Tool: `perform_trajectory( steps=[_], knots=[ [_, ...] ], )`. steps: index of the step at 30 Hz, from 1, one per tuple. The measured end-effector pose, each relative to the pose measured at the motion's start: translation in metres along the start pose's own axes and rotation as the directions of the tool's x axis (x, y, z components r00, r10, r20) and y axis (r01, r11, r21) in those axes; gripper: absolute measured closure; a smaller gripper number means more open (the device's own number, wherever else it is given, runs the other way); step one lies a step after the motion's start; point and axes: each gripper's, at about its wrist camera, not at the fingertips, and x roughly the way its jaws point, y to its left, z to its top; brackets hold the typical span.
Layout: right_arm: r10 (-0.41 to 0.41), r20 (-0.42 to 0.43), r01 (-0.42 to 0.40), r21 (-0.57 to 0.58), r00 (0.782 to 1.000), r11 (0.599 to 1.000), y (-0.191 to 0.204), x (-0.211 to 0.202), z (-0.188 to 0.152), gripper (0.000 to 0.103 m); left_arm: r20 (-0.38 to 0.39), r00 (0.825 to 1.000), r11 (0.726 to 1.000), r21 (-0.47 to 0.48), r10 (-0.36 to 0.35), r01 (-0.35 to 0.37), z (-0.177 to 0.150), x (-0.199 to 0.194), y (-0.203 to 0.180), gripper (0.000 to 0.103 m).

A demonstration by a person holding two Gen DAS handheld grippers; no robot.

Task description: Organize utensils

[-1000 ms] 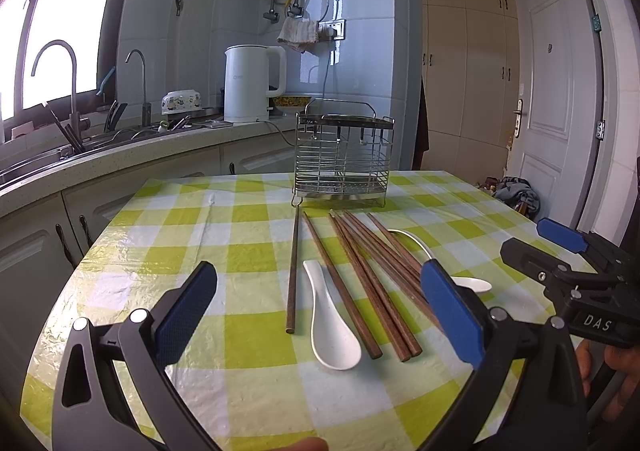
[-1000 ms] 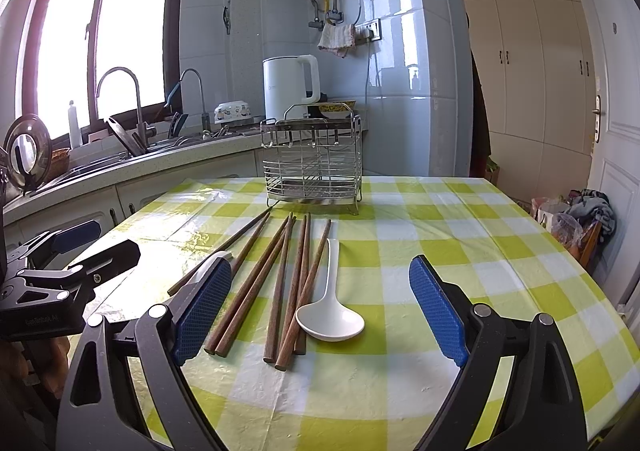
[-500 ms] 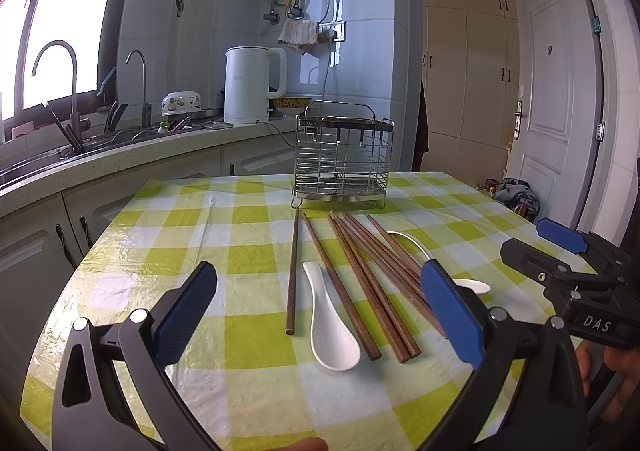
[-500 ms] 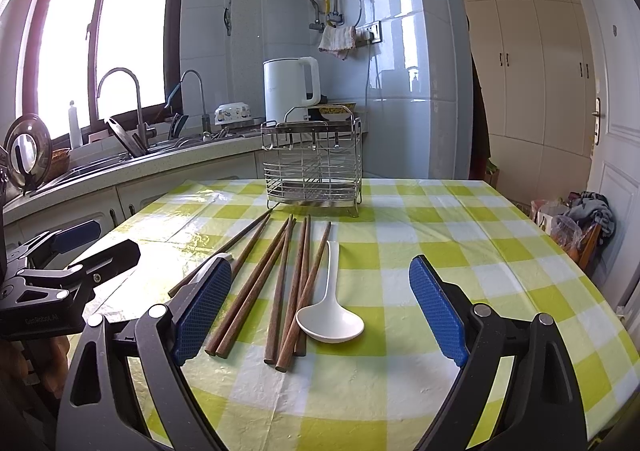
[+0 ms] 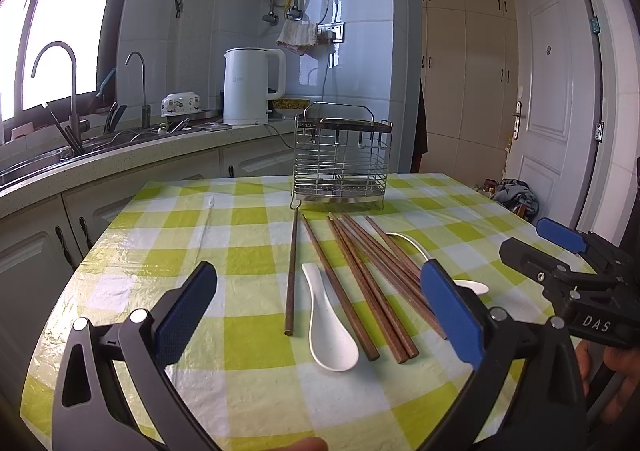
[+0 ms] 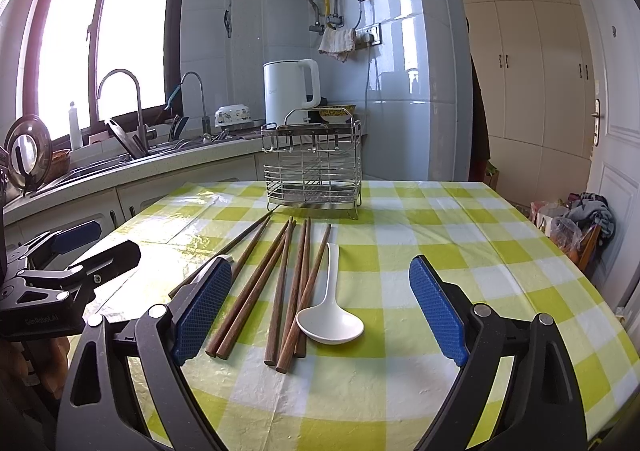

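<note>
Left wrist view: the left gripper hovers above the near edge of the tabletop, its blue pads spread wide and holding nothing. Nothing has moved in the last second: both tools keep their places and every utensil lies where it lay, so sorting has not begun. A short white spoon lies between the pads, bowl toward the camera, handle pointing away toward the wire utensil rack. Brown chopsticks fan out beside it, their long axes running from the near edge toward the rack. One single chopstick lies apart on the left, nearly straight toward the rack.

Right wrist view: the right gripper is likewise wide open and empty. A long-handled white spoon lies between its pads, bowl near, handle pointing at the rack, touching the chopsticks alongside. The rack looks empty, though I cannot be sure.
</note>
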Motion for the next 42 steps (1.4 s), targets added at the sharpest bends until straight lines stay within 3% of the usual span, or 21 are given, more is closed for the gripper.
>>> perform_trajectory(
  steps=[37, 42],
  knots=[
    [-0.003, 0.001, 0.003, 0.000, 1.000, 1.000, -0.0001, -0.0006, 0.0001, 0.018, 0.000, 1.000, 1.000, -0.004, -0.002, 0.002, 0.0001, 0.0000, 0.0010, 0.004],
    [-0.009, -0.036, 0.009, 0.002, 0.999, 1.000, -0.0012, 0.0032, 0.0010, 0.018, -0.032, 0.999, 0.999, -0.031, -0.031, 0.030, 0.0030, 0.0036, 0.0046, 0.005]
  ],
)
